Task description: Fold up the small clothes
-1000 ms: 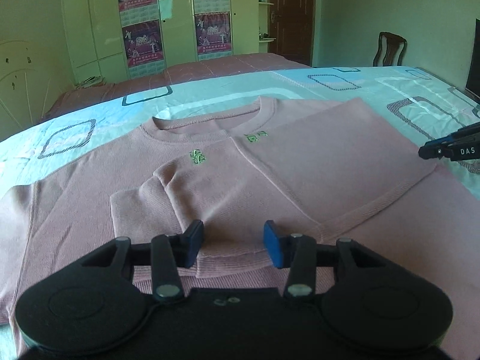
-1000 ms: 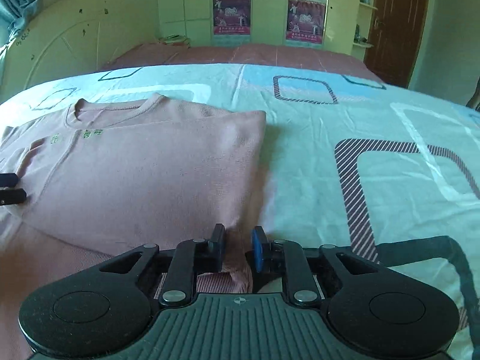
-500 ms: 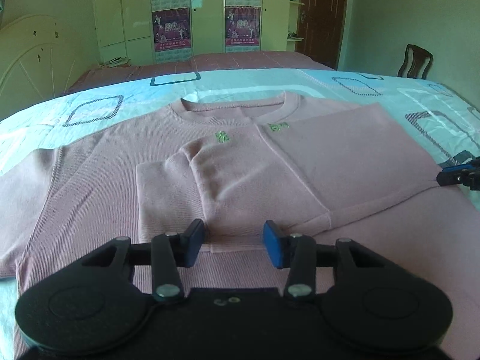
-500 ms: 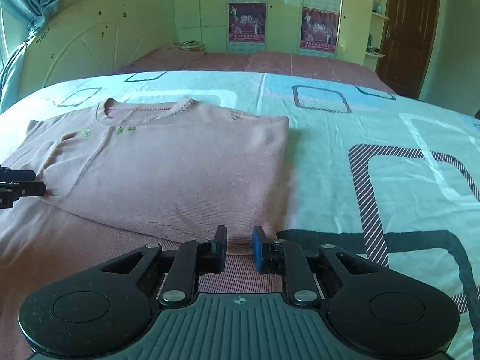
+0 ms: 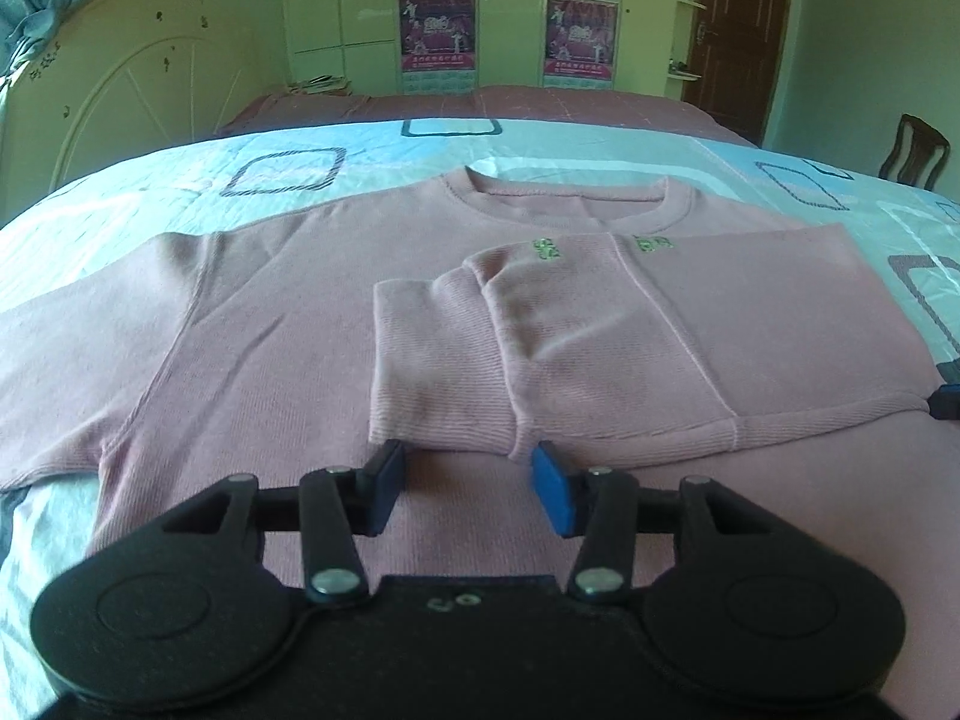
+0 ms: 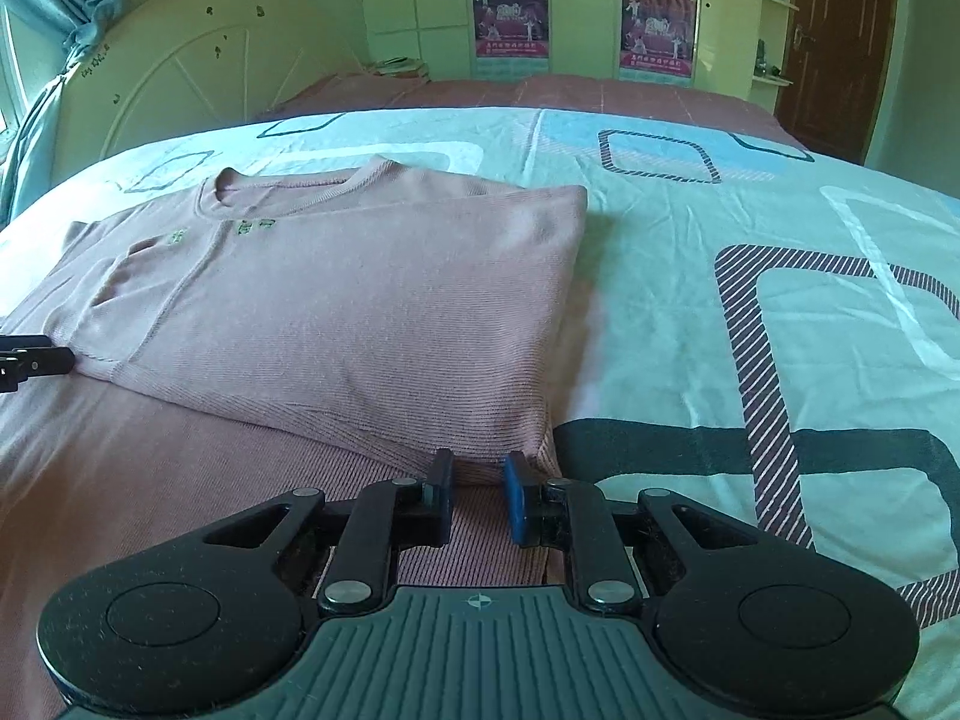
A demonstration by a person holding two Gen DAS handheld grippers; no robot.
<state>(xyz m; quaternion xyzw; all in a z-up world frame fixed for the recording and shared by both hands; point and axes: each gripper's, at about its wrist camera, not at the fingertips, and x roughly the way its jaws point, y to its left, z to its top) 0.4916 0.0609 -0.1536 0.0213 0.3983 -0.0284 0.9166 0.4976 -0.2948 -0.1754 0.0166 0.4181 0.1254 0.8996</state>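
A pink sweater [image 5: 288, 324] lies flat on the bed, its right side and sleeve folded over the chest; it also shows in the right wrist view [image 6: 360, 312]. My left gripper [image 5: 465, 489] is open and empty, just short of the folded sleeve cuff [image 5: 432, 384]. My right gripper [image 6: 477, 495] is open and empty, its fingertips at the near corner of the folded flap. The left sleeve [image 5: 78, 312] lies spread out to the left. The right gripper's tip shows at the right edge of the left wrist view [image 5: 947, 401].
The bed has a light blue sheet with square patterns [image 6: 780, 300]. A white headboard [image 6: 180, 66] stands at the left. Wardrobes with posters [image 5: 504, 18], a brown door [image 6: 840, 42] and a chair [image 5: 912, 150] stand beyond the bed.
Both grippers have drawn back from the folded part of the sweater, the right one opening a little wider. The left view has swung left, bringing the spread left sleeve into view.
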